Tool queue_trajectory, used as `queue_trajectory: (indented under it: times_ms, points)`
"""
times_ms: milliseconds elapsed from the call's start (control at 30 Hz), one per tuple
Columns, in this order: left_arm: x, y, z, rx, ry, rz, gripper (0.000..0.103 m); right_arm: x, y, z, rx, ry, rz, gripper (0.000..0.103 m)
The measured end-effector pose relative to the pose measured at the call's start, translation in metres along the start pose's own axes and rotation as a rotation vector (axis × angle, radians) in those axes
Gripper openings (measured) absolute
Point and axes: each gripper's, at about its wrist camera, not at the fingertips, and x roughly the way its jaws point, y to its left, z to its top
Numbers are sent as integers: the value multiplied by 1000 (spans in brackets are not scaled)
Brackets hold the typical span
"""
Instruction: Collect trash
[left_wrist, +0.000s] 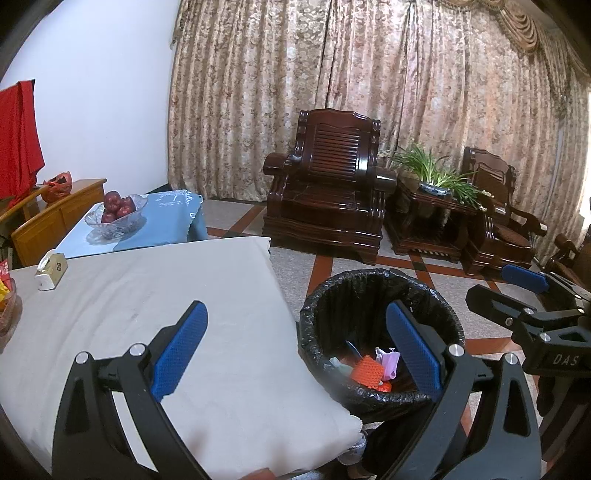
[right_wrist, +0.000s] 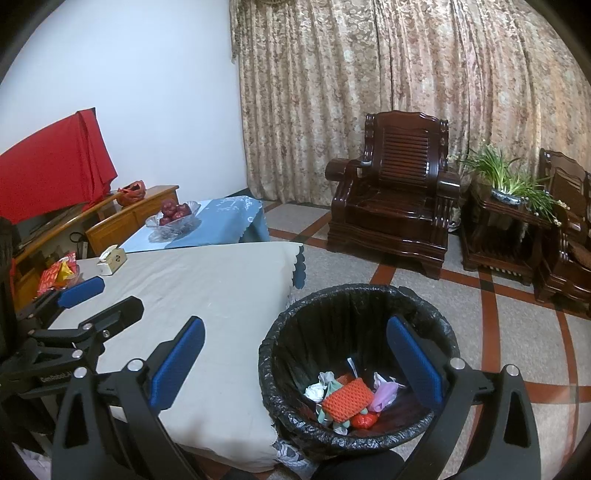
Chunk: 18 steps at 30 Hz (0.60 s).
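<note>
A round bin with a black liner (left_wrist: 369, 295) (right_wrist: 354, 306) stands on the floor beside the table's right edge. Inside lie an orange foam net (left_wrist: 366, 370) (right_wrist: 347, 399), a purple wrapper (left_wrist: 389, 363) (right_wrist: 384, 393), crumpled white paper (right_wrist: 314, 391) and a small red piece (right_wrist: 365, 420). My left gripper (left_wrist: 299, 347) is open and empty, spanning the table edge and the bin. My right gripper (right_wrist: 295, 362) is open and empty above the bin's near left rim; it also shows in the left wrist view (left_wrist: 509, 291). The left gripper shows at the left of the right wrist view (right_wrist: 99, 295).
The table wears a grey cloth (left_wrist: 166, 295) (right_wrist: 207, 280) with a tissue box (left_wrist: 51, 271) (right_wrist: 112, 261) and a snack basket (right_wrist: 59, 275) at its far left. Beyond stands a blue-clothed table with a glass fruit bowl (left_wrist: 116, 214) (right_wrist: 173, 218). Dark wooden armchairs (left_wrist: 328, 184) (right_wrist: 395, 199) and a plant (left_wrist: 436, 173) line the curtain.
</note>
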Motion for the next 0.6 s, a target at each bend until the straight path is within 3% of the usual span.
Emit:
queue_trajectory:
  times_ms: [600]
  points:
    - [0,4,0,0,1,2,95,0,1,0,0,0,0,97]
